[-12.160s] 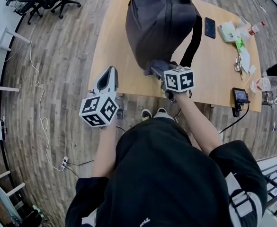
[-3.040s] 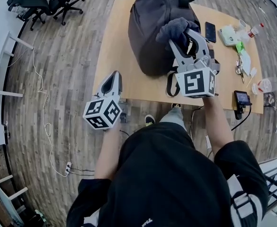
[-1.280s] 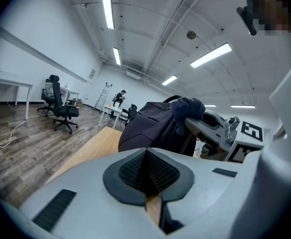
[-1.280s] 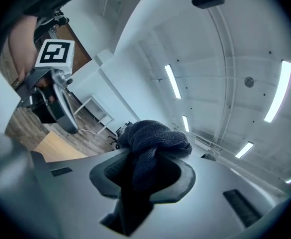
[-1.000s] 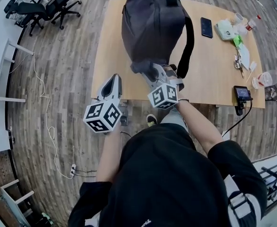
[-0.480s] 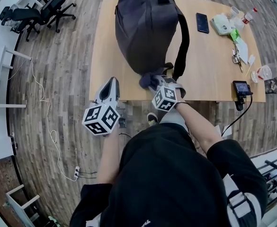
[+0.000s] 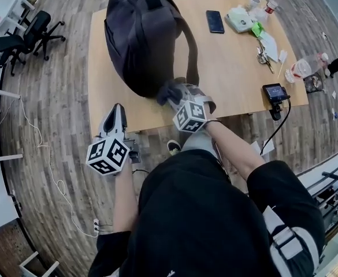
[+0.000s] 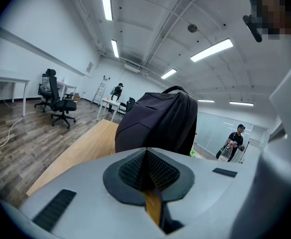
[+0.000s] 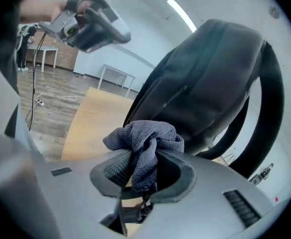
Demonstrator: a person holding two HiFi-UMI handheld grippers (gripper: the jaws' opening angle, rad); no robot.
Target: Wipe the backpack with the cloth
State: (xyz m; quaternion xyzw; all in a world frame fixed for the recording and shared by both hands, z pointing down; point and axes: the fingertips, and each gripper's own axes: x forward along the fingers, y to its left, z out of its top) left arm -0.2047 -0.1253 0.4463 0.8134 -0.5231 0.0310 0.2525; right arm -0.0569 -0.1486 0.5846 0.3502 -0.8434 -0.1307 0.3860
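Note:
A dark grey backpack stands upright on the wooden table, its strap hanging down the right side. My right gripper is shut on a bunched grey cloth, which sits at the backpack's lower front near the table's front edge. In the right gripper view the cloth hangs between the jaws just in front of the backpack. My left gripper is shut and empty, held off the table's front left corner. In the left gripper view the backpack rises beyond the closed jaws.
A phone, a white box, a bottle, scissors and papers lie on the table's right part. A small screen device is clamped at the front right edge. Office chairs stand on the floor at left.
My right gripper with the cloth has moved down the backpack's front to its lower end near the table edge. The head view has swung, shifting the table leftward. The left gripper stays put.

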